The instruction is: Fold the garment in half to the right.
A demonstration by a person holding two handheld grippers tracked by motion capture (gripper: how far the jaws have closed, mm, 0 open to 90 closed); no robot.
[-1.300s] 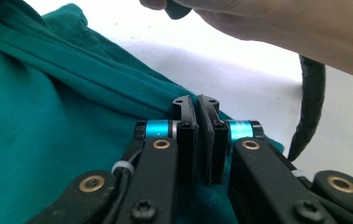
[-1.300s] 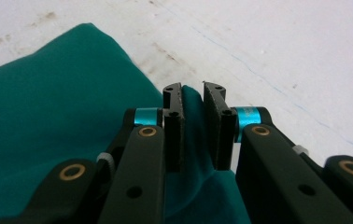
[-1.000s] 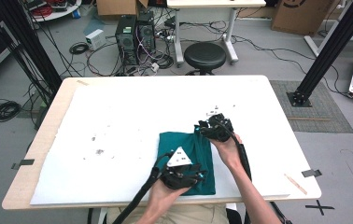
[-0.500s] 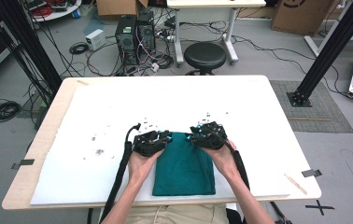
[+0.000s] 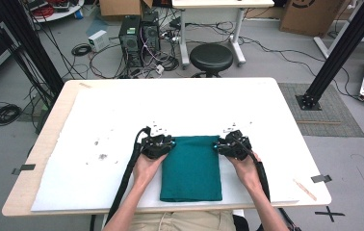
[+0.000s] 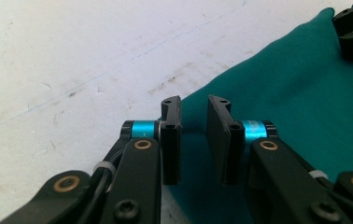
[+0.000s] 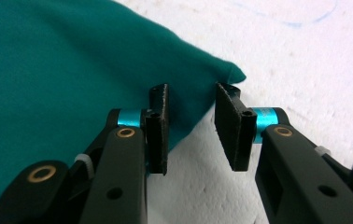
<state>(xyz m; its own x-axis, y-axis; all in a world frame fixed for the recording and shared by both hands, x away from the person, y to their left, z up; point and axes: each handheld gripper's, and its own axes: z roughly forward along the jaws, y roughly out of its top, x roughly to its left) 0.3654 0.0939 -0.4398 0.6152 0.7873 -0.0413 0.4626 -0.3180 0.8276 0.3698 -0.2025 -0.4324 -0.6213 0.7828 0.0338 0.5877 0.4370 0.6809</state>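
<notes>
A folded rectangle of dark teal cloth (image 5: 191, 167) lies flat on the white-covered worktop (image 5: 122, 110), close to the middle of the worktop's near edge, its short sides running parallel to that edge. The left tongs (image 5: 162, 144) sit at the cloth's far left corner and the right tongs (image 5: 224, 146) at its far right corner, each held in one of the person's hands.

In the left gripper view the left tongs (image 6: 194, 135) are parted a little, the gap straddling the cloth's (image 6: 286, 116) edge, with nothing clamped between the jaws. In the right gripper view the right tongs (image 7: 191, 126) stand somewhat wider apart, the cloth's (image 7: 62, 79) pointed corner just beyond them, also gripping nothing.

The likely trouble is an uneven pinch. The cloth seems to be several layers thick, and if either tongs close with the lower jaw riding over the fabric rather than beneath it, only the top layer may come up and the fold would peel open. On the right, the corner sits near the outer jaw, so a slight drift outward could close on air or nip only the tip, which would probably slip free once lifted. If one side catches and the other misses, the cloth would drag askew across the worktop. Pushing the jaws forward while low could also bunch the far edge into wrinkles.
</notes>
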